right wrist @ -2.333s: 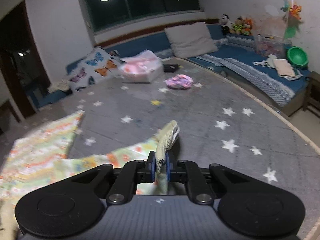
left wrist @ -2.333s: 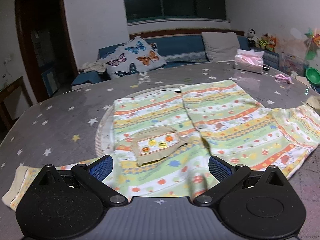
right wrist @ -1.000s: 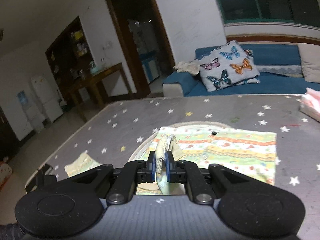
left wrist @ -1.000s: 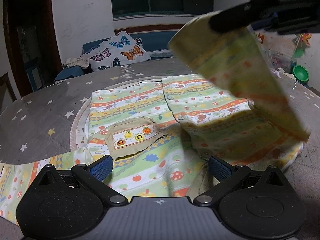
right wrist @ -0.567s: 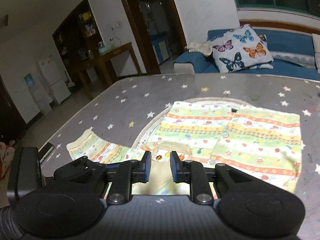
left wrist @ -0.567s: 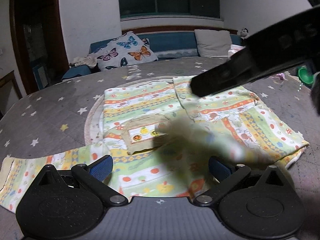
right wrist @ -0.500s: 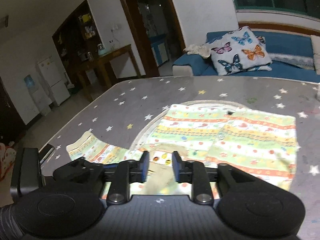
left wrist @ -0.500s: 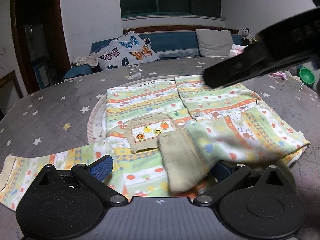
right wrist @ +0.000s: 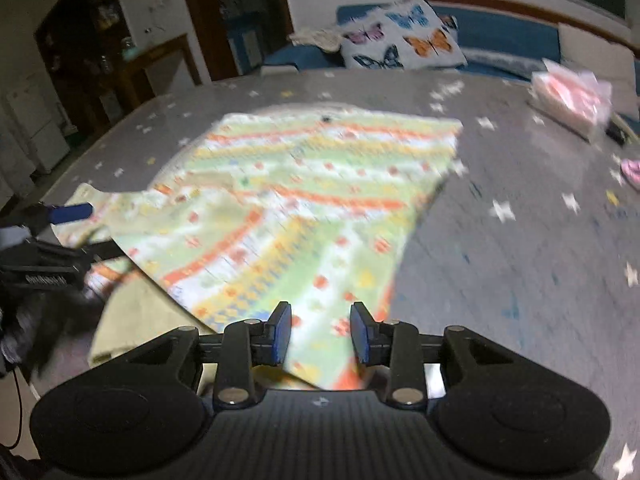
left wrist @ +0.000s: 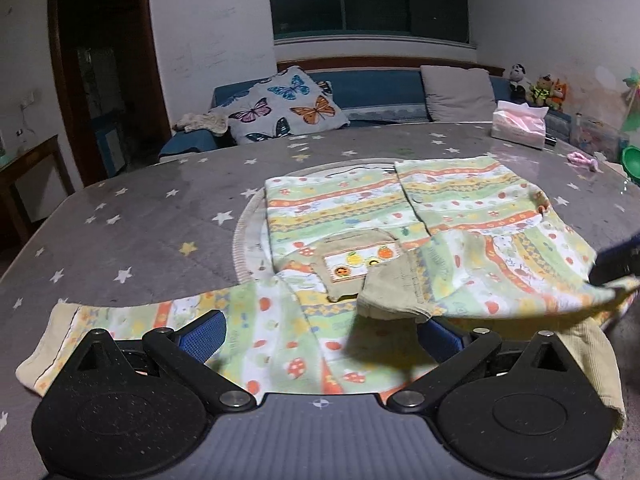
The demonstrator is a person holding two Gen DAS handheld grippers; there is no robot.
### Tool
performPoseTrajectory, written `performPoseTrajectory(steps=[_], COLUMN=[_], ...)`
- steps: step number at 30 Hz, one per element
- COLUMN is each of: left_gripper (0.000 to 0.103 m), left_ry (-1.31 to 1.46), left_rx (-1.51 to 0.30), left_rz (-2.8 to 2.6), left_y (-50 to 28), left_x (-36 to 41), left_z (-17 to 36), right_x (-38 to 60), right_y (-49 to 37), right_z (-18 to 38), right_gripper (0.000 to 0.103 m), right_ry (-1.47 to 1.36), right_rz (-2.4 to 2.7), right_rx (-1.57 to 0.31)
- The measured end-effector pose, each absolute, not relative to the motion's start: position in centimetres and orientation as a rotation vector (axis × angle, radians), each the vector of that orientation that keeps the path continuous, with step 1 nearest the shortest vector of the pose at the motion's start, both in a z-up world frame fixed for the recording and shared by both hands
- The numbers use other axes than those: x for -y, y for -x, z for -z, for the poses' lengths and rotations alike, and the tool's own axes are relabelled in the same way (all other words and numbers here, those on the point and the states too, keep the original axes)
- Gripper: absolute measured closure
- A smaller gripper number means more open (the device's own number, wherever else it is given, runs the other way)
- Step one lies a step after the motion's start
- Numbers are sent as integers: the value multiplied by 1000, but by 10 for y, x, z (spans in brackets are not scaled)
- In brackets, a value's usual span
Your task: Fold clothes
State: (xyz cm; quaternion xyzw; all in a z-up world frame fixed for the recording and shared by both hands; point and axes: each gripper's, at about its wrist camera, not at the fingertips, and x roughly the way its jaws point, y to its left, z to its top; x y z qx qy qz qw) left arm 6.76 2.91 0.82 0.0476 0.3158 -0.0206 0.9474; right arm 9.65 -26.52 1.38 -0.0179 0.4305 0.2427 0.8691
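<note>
A child's striped garment (left wrist: 400, 216) in green, orange and yellow lies spread on the grey star-patterned table (left wrist: 132, 232). It has a tan pocket (left wrist: 356, 260) with fruit patches. Its right sleeve, with a tan cuff (left wrist: 394, 294), is folded across the body. Its left sleeve (left wrist: 132, 324) lies stretched out to the left. My left gripper (left wrist: 320, 336) is open and empty over the garment's near hem. In the blurred right wrist view my right gripper (right wrist: 320, 334) is open and empty just above the garment (right wrist: 304, 200).
A pink tissue pack (left wrist: 519, 124) and a small pink item (left wrist: 584, 160) lie at the table's far right. A blue sofa with a butterfly pillow (left wrist: 286, 110) stands behind the table. A doorway and wooden furniture are at the left.
My right gripper carried the right sleeve over the garment's body, opened and let it go, then drew back toward the right. The sleeve now lies across the body. My left gripper stayed open.
</note>
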Motion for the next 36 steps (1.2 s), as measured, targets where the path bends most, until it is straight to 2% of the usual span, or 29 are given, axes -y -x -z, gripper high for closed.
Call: performPoseTrajectory(steps=[10, 19, 23, 29, 31, 34, 36], left_gripper=[0, 0, 0, 0, 0, 0, 0], left_ry=[-127, -143, -150, -161, -167, -171, -174], left_rx=[-652, -642, -631, -609, -615, -621, -621], left_rz=[52, 56, 71, 100, 103, 105, 105], left_y=[-72, -77, -77, -79, -79, -80, -81], left_x=[-18, -14, -10, -6, -5, -5, -4], left_z=[-5, -4, -4, -4, -2, 0, 1], right_x=[262, 261, 261, 277, 280, 285, 280], right_y=[-110, -146, -146, -141, -142, -146, -150], right_z=[-24, -9, -2, -6, -10, -13, -12], right_gripper=[71, 72, 96, 98, 98, 90, 71], right_ry=[86, 54, 74, 51, 34, -16, -22], right_rz=[-439, -376, -345, -286, -276, -291, -292], right_rx=[-815, -810, -805, -791, -785, -777, -773])
